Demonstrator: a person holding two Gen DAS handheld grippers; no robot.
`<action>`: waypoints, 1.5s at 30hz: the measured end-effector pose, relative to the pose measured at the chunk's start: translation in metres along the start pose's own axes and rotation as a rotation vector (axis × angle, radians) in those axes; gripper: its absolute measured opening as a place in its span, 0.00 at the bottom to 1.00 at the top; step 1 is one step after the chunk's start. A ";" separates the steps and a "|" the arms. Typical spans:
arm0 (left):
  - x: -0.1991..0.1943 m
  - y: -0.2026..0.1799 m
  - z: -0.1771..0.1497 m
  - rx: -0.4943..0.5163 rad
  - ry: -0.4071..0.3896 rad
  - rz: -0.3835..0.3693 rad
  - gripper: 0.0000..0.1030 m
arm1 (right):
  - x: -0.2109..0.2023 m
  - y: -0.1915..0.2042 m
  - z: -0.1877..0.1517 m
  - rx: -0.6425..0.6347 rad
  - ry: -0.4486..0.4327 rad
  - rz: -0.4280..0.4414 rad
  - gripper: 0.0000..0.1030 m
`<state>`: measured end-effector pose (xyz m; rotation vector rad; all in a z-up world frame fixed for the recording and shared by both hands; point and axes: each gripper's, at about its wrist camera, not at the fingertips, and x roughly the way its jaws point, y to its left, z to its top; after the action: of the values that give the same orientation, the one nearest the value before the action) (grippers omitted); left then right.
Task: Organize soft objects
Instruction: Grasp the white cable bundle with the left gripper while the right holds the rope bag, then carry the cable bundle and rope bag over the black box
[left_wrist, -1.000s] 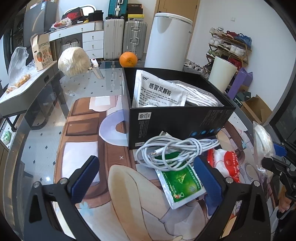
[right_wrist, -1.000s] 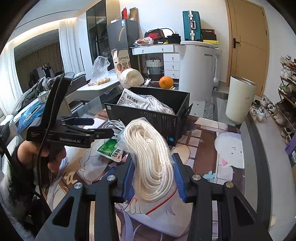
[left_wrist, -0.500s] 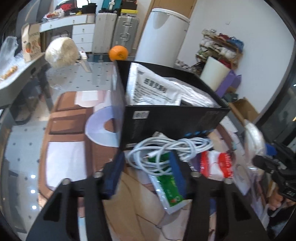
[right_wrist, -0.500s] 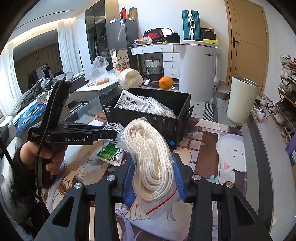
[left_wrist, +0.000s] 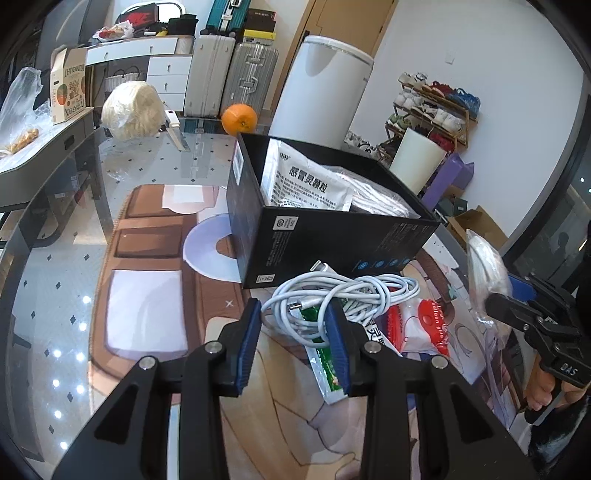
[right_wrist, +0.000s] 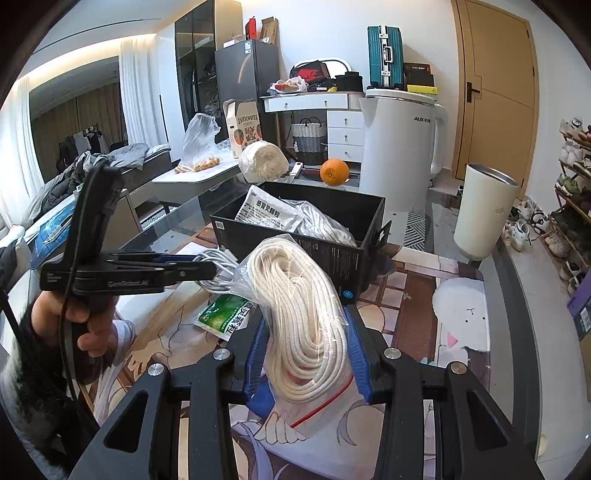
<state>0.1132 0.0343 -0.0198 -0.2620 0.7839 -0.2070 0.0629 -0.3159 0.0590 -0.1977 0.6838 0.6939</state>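
Right gripper (right_wrist: 304, 343) clamped on bagged rope (right_wrist: 299, 306); left gripper (left_wrist: 293, 332) half-closed around white cable (left_wrist: 343, 295), at box's (left_wrist: 332, 240) six o'clock. Risks snagging green packet (left_wrist: 325, 365) underneath.

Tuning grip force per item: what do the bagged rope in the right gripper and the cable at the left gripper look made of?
Bagged rope: white braided cord, probably cotton or nylon, in a thin clear glossy plastic bag that crinkles and glints. White cable: smooth rubbery plastic jacket with a slight sheen, loosely coiled, with a metal plug tip.
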 end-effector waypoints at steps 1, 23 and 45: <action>-0.004 0.000 -0.001 0.000 -0.011 0.000 0.33 | -0.001 0.001 0.000 -0.002 -0.002 -0.002 0.39; -0.038 -0.002 0.048 0.017 -0.156 -0.008 0.33 | -0.001 -0.008 0.060 -0.045 -0.109 -0.091 0.39; 0.023 -0.013 0.077 0.119 -0.055 0.026 0.33 | 0.060 -0.025 0.100 -0.089 -0.058 -0.083 0.39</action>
<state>0.1829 0.0271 0.0211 -0.1442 0.7172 -0.2207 0.1646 -0.2653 0.0965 -0.2850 0.5868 0.6488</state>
